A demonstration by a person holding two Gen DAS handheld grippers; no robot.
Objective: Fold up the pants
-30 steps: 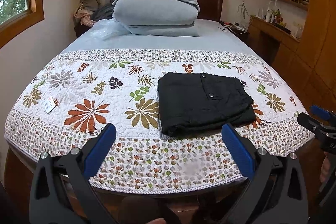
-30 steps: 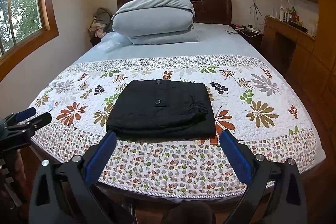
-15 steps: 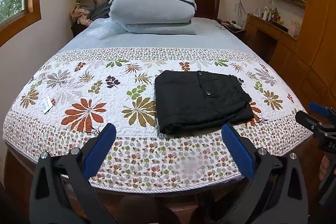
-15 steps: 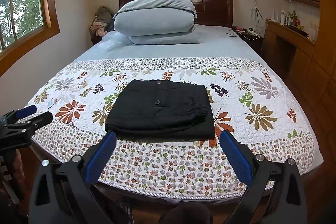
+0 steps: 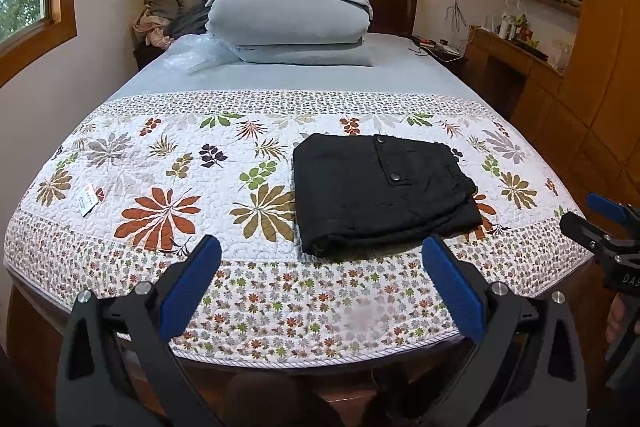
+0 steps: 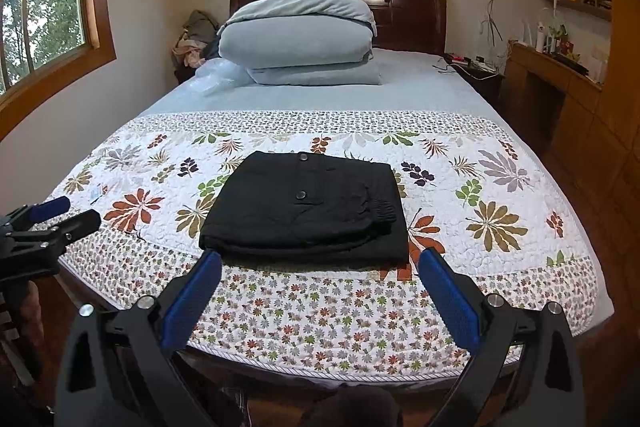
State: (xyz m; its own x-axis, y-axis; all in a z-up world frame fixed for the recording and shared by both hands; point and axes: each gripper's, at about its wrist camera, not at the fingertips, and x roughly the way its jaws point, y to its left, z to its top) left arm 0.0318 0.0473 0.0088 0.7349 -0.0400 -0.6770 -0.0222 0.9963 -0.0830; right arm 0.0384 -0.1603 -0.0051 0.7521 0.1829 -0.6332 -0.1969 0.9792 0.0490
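Note:
Black pants (image 5: pixel 380 191) lie folded into a compact rectangle on the floral quilt (image 5: pixel 160 187), near the foot of the bed; they also show in the right wrist view (image 6: pixel 308 211). My left gripper (image 5: pixel 320 259) is open and empty, held off the foot of the bed, short of the pants. My right gripper (image 6: pixel 320 267) is open and empty, also off the foot edge, facing the pants. Each gripper shows at the edge of the other's view: the right one (image 5: pixel 592 219), the left one (image 6: pixel 60 215).
Stacked grey bedding (image 5: pixel 288 19) lies at the headboard. A small white tag (image 5: pixel 87 201) sits on the quilt at left. A wooden desk and shelves (image 5: pixel 532 55) run along the right wall. Clothes (image 5: pixel 160 15) are piled at the far left.
Both grippers have drawn back slightly and risen from the bed, staying open. The pants have not moved.

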